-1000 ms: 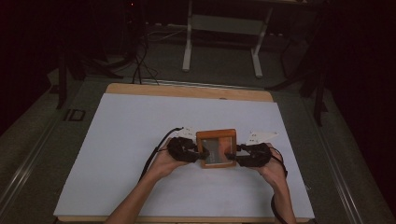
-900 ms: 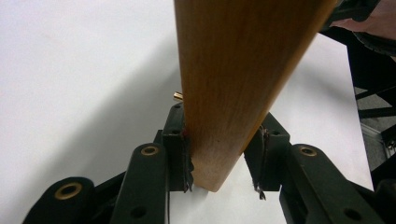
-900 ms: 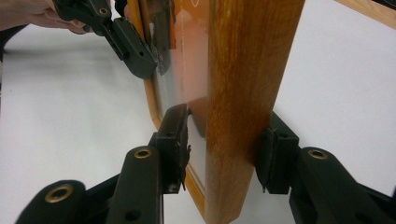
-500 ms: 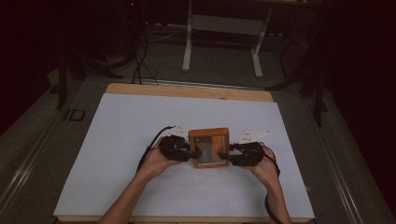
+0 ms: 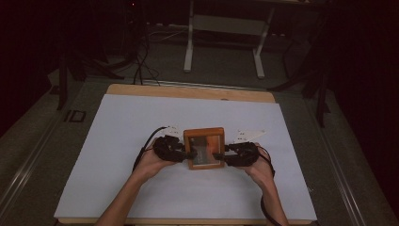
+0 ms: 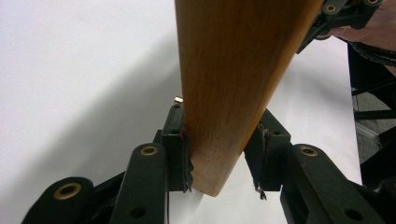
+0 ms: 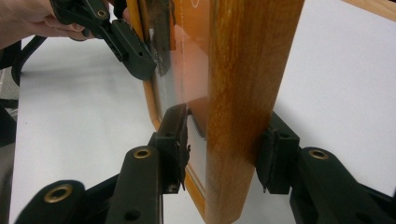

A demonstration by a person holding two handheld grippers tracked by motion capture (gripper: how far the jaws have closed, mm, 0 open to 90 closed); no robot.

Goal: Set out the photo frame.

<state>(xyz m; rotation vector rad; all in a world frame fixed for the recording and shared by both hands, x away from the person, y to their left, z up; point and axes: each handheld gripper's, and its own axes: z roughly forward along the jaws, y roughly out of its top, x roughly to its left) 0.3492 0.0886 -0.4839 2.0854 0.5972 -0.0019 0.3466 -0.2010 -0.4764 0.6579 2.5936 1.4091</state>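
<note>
place: lab/workshop | cues: white-topped table; floor cables; metal stand; dark surroundings

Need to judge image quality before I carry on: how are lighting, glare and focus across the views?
High view: dim, dark surroundings, only the white table lit. Left gripper view: bright, wooden frame sharp, soft shadow on the table. Right gripper view: the frame's glass is hazy with reflections, the far hand slightly blurred.

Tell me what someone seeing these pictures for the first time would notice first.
The eye lands on the wooden frame with its clear pane, near the middle of the white table cover. The left claw clamps its left side and the right claw its right side. Beyond the table, a pale metal stand stands on the dark floor.
</note>
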